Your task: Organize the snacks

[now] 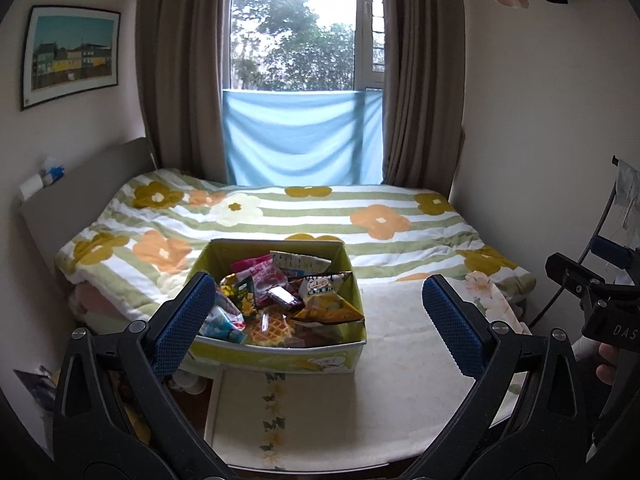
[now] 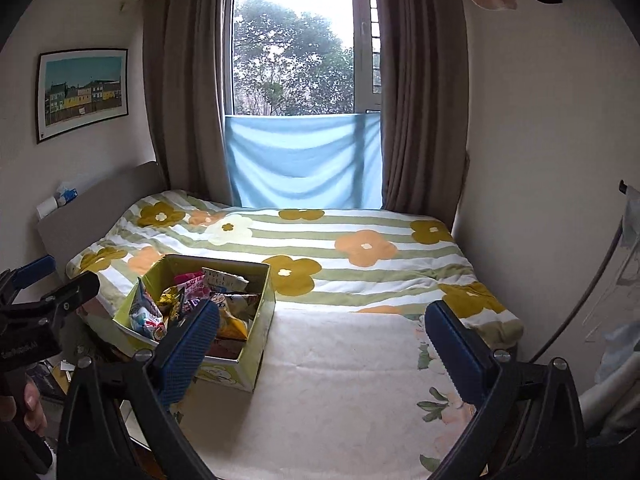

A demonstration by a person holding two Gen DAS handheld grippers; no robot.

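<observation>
1. My left gripper (image 1: 316, 316), nearest the lens, is spread wide and holds nothing; its blue pads (image 1: 182, 320) frame the near part of the snack box (image 1: 280, 354) in the left wrist view.
2. My right gripper (image 2: 322, 346) is likewise spread wide and empty; it hangs over the bare cream blanket (image 2: 340, 380), with the box to the left of its left pad.
3. The snack box, an open yellow-green carton, rests on the cream blanket at the near left part of the bed, clear of both tools.
4. Inside lie crumpled snack packets (image 1: 276, 292), heaped loosely: a yellow chip bag (image 1: 326, 300), a wrapped waffle (image 1: 270, 330), and a pink packet (image 1: 262, 274).
5. Judged handling: the packets look light, soft and slippery, the film liable to crinkle and the contents to crush; I would pinch a sealed edge or corner, gently.
6. Beyond lies the flowered quilt (image 1: 280, 216), then the curtained window (image 1: 296, 32).
</observation>
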